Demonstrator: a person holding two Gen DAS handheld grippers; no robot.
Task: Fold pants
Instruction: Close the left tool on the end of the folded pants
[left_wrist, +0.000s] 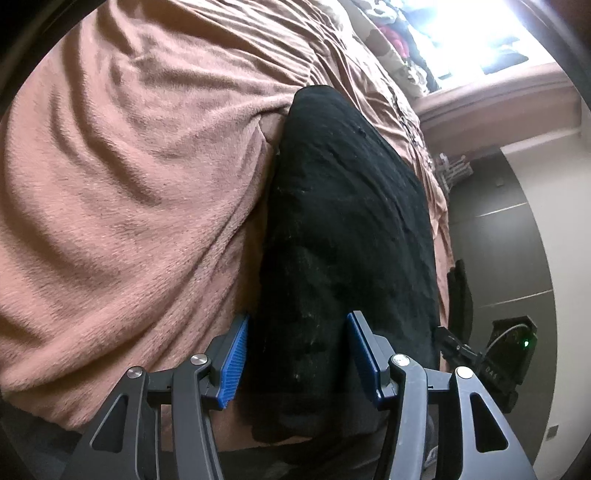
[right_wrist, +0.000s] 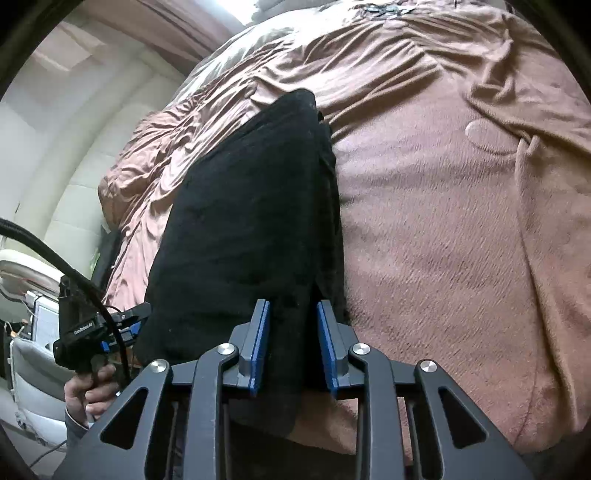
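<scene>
White "GenRobot.AI" on the left gripper (right_wrist: 138, 325) body; elsewhere nothing legible

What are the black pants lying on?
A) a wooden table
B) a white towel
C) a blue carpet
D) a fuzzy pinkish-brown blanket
D: the black pants stretch out flat across a fuzzy pinkish-brown blanket that covers the bed on both sides of them.
</scene>
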